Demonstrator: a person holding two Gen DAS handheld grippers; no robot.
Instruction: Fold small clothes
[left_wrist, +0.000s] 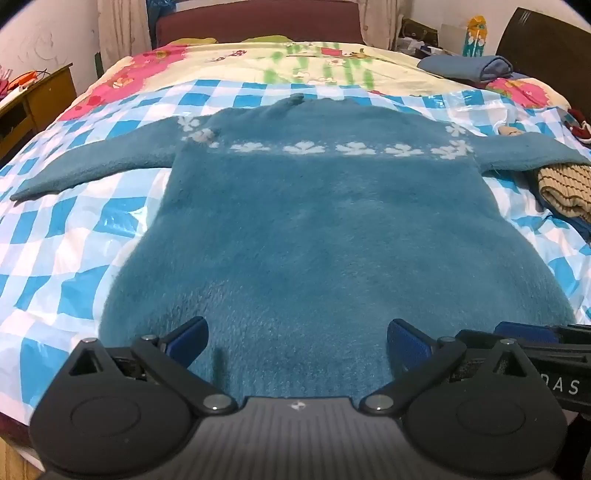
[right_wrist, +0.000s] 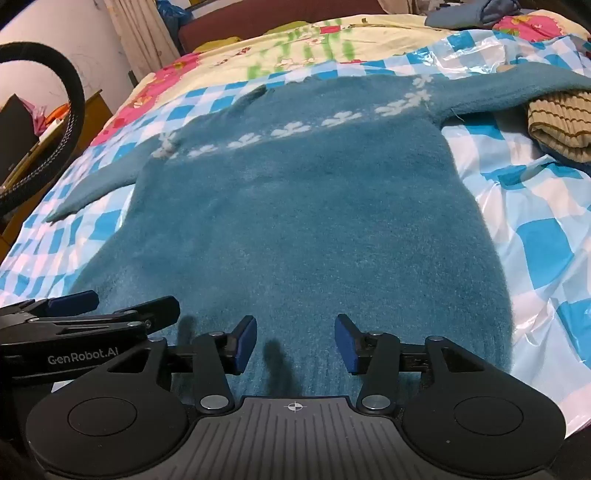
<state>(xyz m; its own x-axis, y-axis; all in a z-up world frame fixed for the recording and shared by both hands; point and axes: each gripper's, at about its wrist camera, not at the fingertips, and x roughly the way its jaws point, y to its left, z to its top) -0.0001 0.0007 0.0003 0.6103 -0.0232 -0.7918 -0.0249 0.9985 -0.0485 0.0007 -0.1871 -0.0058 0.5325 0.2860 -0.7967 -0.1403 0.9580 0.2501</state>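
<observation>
A fuzzy teal sweater (left_wrist: 317, 236) with a band of white flowers lies flat on the bed, both sleeves spread out; it also shows in the right wrist view (right_wrist: 295, 221). My left gripper (left_wrist: 297, 341) is open, empty, just above the hem near its left half. My right gripper (right_wrist: 295, 343) is open, empty, over the hem's right half. Each gripper shows at the edge of the other's view: the right one (left_wrist: 532, 332) and the left one (right_wrist: 85, 306). The right sleeve (right_wrist: 517, 88) rests on a striped tan garment.
A blue-white checkered plastic sheet (left_wrist: 74, 236) covers a floral bedspread (left_wrist: 258, 62). A folded tan striped knit (left_wrist: 565, 188) lies at the right, also in the right wrist view (right_wrist: 561, 125). Folded blue clothes (left_wrist: 469, 68) sit far right. A wooden cabinet (left_wrist: 33, 103) stands left.
</observation>
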